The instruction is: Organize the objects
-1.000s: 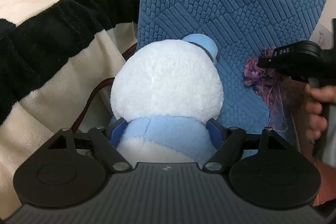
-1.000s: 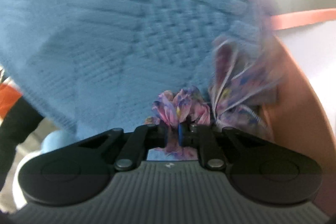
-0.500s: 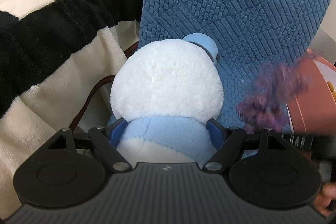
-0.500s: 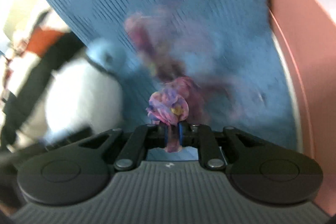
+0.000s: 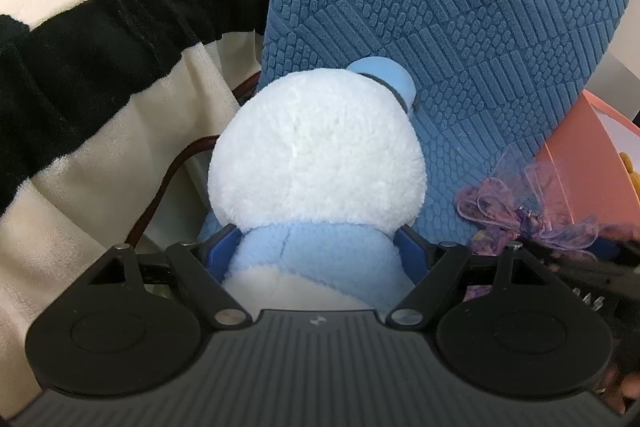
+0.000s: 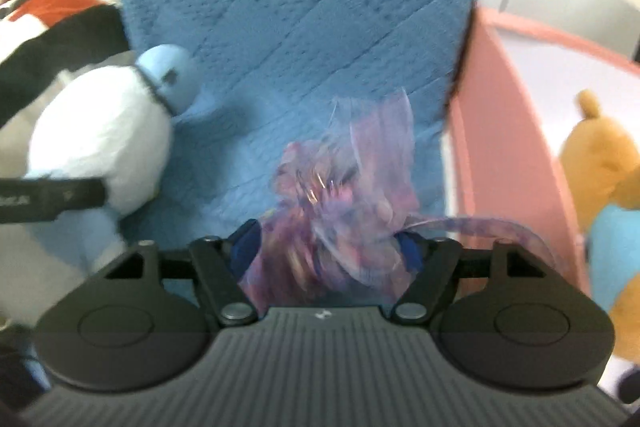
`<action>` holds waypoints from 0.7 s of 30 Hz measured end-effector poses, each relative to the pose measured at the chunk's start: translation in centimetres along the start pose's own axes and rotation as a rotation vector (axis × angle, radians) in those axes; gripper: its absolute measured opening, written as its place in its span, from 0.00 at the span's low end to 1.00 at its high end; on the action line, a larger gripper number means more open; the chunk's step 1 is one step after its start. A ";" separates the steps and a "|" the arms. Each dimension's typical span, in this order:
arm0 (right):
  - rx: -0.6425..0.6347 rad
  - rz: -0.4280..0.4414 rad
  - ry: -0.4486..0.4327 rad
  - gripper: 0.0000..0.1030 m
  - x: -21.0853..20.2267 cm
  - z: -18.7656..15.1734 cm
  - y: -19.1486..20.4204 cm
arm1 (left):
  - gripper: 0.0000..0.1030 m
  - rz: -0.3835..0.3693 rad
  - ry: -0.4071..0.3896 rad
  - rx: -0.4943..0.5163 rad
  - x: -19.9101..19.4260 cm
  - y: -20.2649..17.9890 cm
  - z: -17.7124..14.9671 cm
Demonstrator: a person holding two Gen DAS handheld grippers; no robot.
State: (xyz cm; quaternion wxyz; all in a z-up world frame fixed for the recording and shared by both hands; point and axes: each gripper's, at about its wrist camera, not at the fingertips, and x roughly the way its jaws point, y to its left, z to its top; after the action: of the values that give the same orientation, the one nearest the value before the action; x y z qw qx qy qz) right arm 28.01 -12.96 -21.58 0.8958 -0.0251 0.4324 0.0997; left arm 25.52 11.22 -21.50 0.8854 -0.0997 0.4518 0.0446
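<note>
Since a second ago the right gripper (image 6: 326,253) has spread its jaws around the purple organza pouch (image 6: 344,203), now beside the left gripper (image 5: 318,257), which stays clamped on the plush penguin (image 5: 316,163) against the blue cushion (image 5: 460,7).

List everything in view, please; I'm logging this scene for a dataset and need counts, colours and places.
Plush toy: 1, white with light blue collar and cap, leaning against the cushion, between the left fingers.
Organza pouch: 1, purple-pink, sheer, between the right fingers, in front of the cushion.
Cushion: 1, blue, textured, upright behind both items.
Blanket: 1, cream, black and orange striped, left of the cushion.
Cord: 1, dark red, on the blanket beside the plush.
Bin: 1, pink wall, white inside, right of the cushion.
Bear plush: 1, orange-brown with blue clothing, inside the bin.
Left gripper: 1, black with blue pads, shut on the plush toy.
Right gripper: 1, black with blue pads, open around the pouch.
</note>
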 end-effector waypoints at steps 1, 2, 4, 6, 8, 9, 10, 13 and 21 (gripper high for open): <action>0.010 -0.006 -0.020 0.81 -0.4 -0.1 -0.4 | 0.82 0.000 0.001 0.002 0.0 0.0 0.0; 0.016 -0.001 -0.035 0.81 -0.5 0.2 -0.5 | 0.82 0.001 0.001 0.004 0.1 0.0 0.0; 0.013 0.014 -0.032 0.81 -0.1 0.6 -0.4 | 0.82 0.001 0.004 0.012 0.1 0.0 0.1; 0.000 0.016 -0.004 0.81 1.1 0.8 0.1 | 0.82 0.004 0.006 0.023 0.2 0.0 0.2; -0.041 0.004 0.032 0.81 2.1 0.5 0.5 | 0.82 0.008 0.007 0.047 0.2 -0.2 0.3; -0.063 -0.001 0.044 0.81 2.6 0.3 0.8 | 0.82 0.010 0.006 0.055 0.2 -0.3 0.2; -0.080 -0.007 0.049 0.81 3.0 0.4 1.2 | 0.82 0.010 0.005 0.062 0.2 -0.3 0.2; -0.154 -0.002 0.054 0.81 3.5 -0.1 2.2 | 0.82 0.015 0.005 0.078 0.3 -0.6 0.1; -0.277 0.015 0.060 0.80 4.8 -1.6 4.4 | 0.85 0.006 0.015 0.070 0.6 -0.2 0.4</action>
State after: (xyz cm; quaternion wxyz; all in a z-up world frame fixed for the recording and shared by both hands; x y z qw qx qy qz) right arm 28.81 -8.12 -26.12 0.8697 -0.1484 0.4411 0.1643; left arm 26.22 11.09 -21.79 0.8848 -0.0679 0.4599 0.0308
